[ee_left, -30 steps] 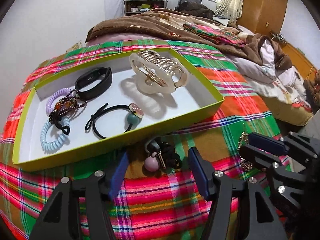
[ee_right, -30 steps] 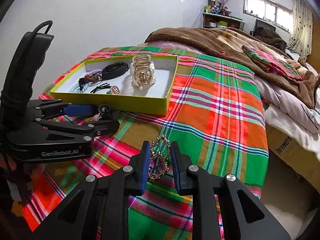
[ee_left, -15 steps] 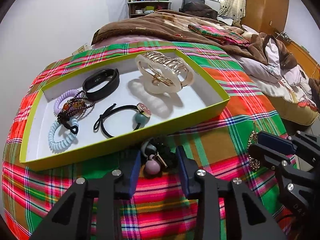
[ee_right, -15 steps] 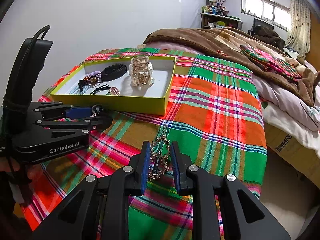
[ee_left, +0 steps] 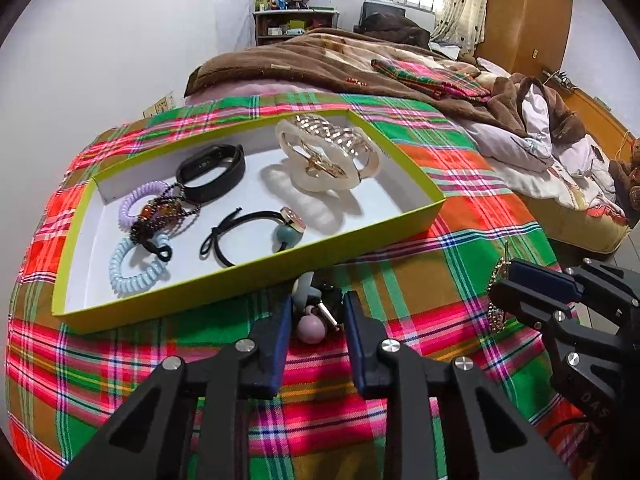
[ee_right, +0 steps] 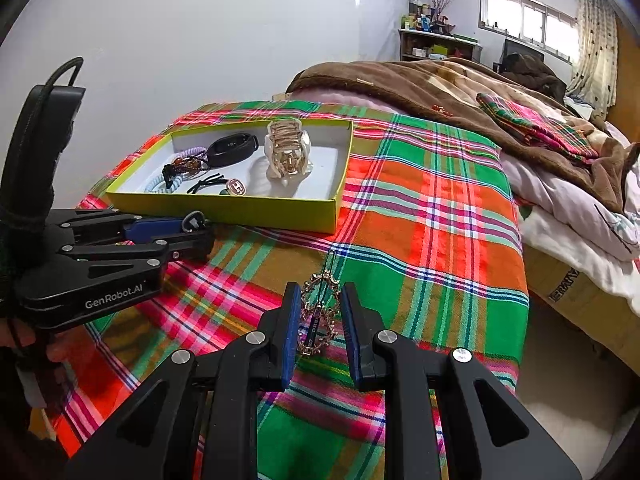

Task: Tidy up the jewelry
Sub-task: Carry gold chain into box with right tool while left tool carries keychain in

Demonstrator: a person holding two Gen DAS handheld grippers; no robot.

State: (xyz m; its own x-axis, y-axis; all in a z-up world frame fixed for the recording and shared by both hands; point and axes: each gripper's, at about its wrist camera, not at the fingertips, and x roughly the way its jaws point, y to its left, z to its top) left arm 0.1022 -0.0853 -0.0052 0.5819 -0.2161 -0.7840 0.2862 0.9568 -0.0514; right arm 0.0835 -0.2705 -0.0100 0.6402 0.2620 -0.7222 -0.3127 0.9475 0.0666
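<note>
- Jewelry is split between two places: most of it is gathered in the box (ee_left: 416,216), while two pieces are left out on the plaid cloth (ee_left: 472,184) in front of it.
- Inside the box, a claw clip (ee_left: 328,160), a black band (ee_left: 212,172), a purple coil (ee_left: 134,202), a blue coil (ee_left: 136,270), a bead string (ee_left: 164,214) and a charm tie (ee_left: 256,236) are laid flat; they appear to be kept on one layer so that each can be seen.
- A bobble tie (ee_left: 312,320) lies on the cloth just in front of the box's near wall, and the left gripper (ee_left: 314,316) is closed around it; its pink ball is seen between the pads, which are drawn in against the bundle. From the right wrist view the same hold is confirmed only in part, since the tie is mostly hidden behind the fingers.
- A gold hairpin (ee_right: 318,312) is held by the right gripper (ee_right: 318,316), with the fingers pinched narrowly on its two sides; whether it is clear of the cloth cannot be told.
- The low, level approach of both grippers is judged to suit thin pieces lying on soft cloth.
- The box's open right end is judged the likely place for both pieces, since bare floor is left there.
- A snag of the hairpin's points in the weave is a possible risk.
</note>
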